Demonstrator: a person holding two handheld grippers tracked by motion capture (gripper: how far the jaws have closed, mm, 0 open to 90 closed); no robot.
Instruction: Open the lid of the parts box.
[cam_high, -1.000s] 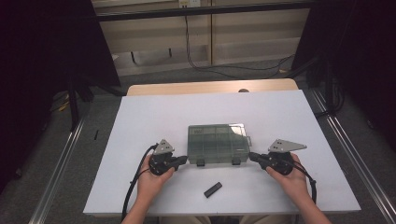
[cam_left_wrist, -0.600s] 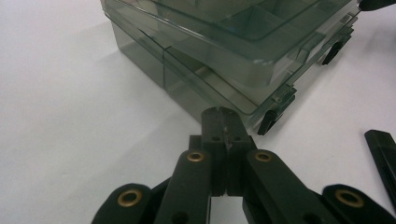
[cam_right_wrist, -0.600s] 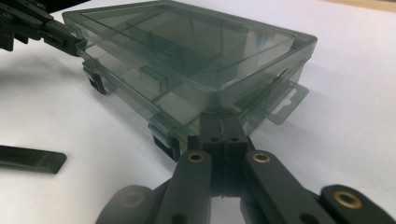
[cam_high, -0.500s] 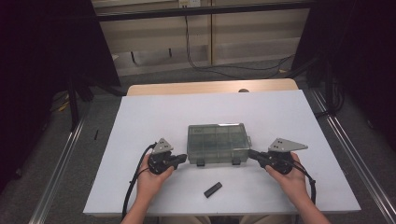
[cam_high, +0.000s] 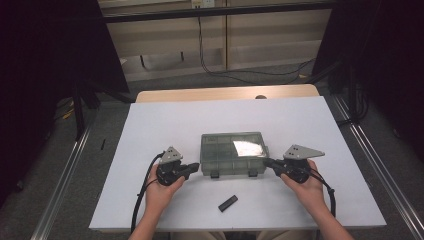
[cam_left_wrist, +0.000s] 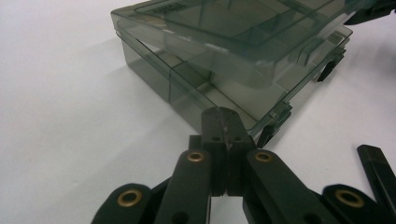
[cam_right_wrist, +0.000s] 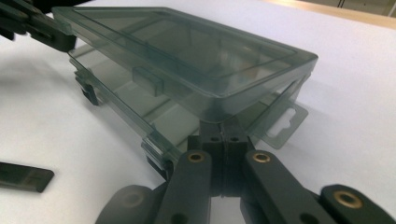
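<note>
So there's a smoky see-through plastic box (cam_high: 232, 153) sitting on the white table (cam_high: 165, 120), roughly in the middle and a bit toward the near edge. It's a compartment organizer with dividers visible through the lid, and two dark latches hang off its near side.

Left gripper (cam_high: 194, 170) is at the box's left near corner. In the left gripper view its jaws are pressed flat together, nothing between them, with the tips right up against the lower corner of the box (cam_left_wrist: 224, 60) under the lid rim. Right gripper (cam_high: 269, 163) mirrors that on the right end. In the right gripper view its jaws are also squeezed together with no gap, tips tucked in under the overhanging lid at that end of the box (cam_right_wrist: 187, 60), beside the clear hang tab (cam_right_wrist: 285, 122). Can't tell for sure if the tips touch the plastic.

The lid looks slightly raised off the base along the near side in both gripper views.

A small black bar (cam_high: 227, 203) lies on the table near the near edge, well apart from the box, between the two hands.
</note>
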